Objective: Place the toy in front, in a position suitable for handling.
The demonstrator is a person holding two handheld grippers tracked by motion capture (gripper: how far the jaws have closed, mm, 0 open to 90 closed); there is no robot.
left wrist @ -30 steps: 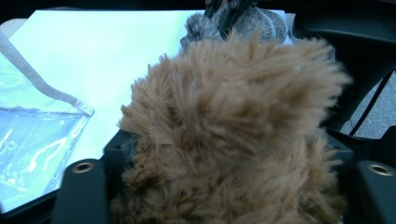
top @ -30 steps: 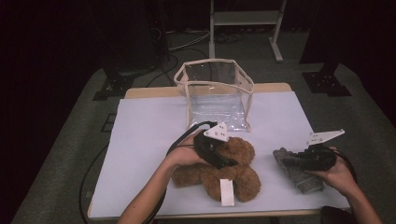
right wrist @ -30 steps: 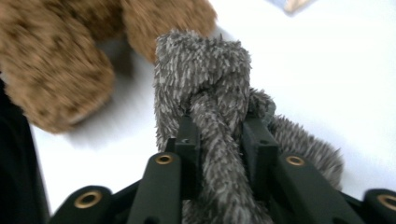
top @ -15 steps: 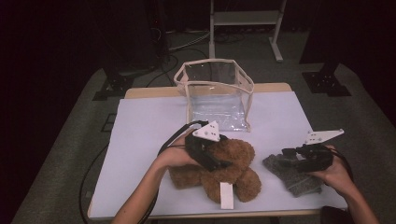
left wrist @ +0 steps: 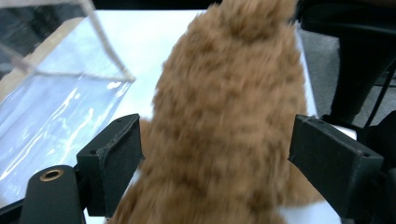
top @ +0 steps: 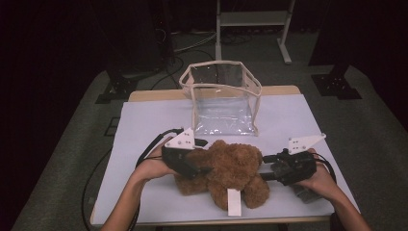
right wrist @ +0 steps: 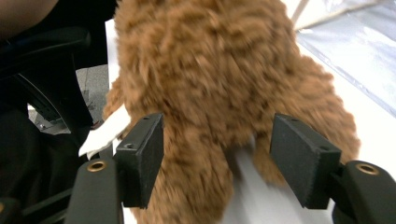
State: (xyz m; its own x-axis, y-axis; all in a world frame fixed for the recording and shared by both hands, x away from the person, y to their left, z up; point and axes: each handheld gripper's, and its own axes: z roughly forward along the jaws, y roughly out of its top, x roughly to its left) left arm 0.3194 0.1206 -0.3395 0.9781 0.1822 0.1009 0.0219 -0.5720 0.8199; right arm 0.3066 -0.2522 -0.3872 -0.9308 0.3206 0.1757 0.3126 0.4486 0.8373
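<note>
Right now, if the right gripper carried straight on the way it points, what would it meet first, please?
Most likely the brown teddy bear: it already lies between the open jaws of the right gripper, straight ahead. How much gap remains is hard to judge.

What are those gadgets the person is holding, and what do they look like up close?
Each hand holds a black gripper. The left gripper and the right gripper each carry a pale grey three-cornered plate with small holes on top, and a black cable loops back from each. Each has two blocky black jaws with flat matte pads, and brass-ringed holes sit in the arms below. The forearms are bare, with no sleeves showing.
</note>
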